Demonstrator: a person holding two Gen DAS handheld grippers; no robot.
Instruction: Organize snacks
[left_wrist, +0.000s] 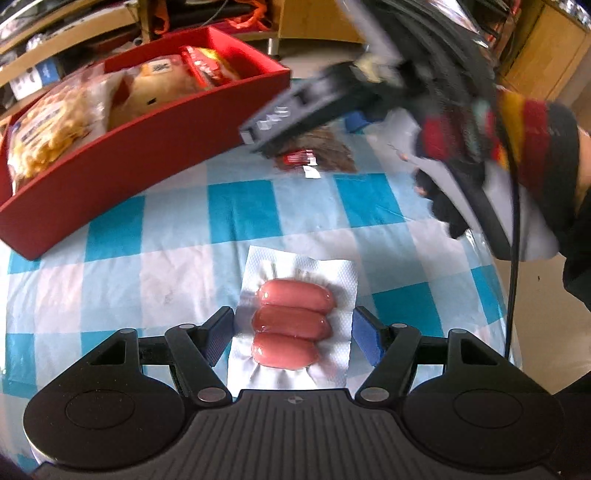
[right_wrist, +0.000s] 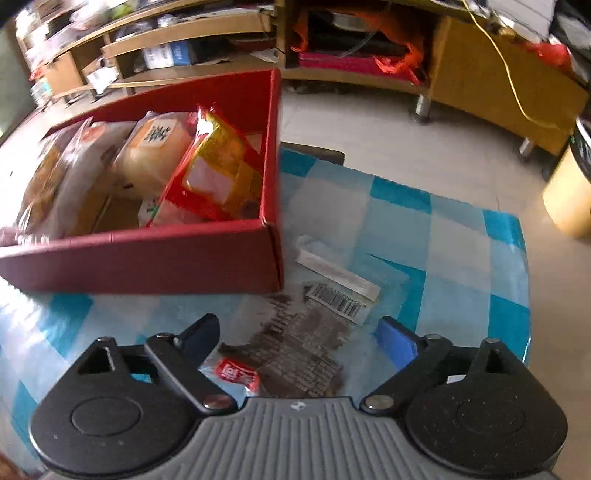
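We've got our left gripper (left_wrist: 293, 332) clamped on the sausage pack (left_wrist: 295, 325), while our right gripper (right_wrist: 295, 343) hangs wide open over the dark snack packet (right_wrist: 303, 350) beside the red box (right_wrist: 147, 258).

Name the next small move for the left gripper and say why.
Probably carry the sausage pack up toward the red box. The left gripper appears closed on the pack's edges, and other snack bags already sit in that box, so it likely belongs there.

A blue-and-white checked tablecloth (right_wrist: 461, 258) covers the table. Beyond it stand wooden shelves (right_wrist: 192, 33) and a low wooden cabinet (right_wrist: 480, 74), an orange bag (right_wrist: 399, 59) inside.
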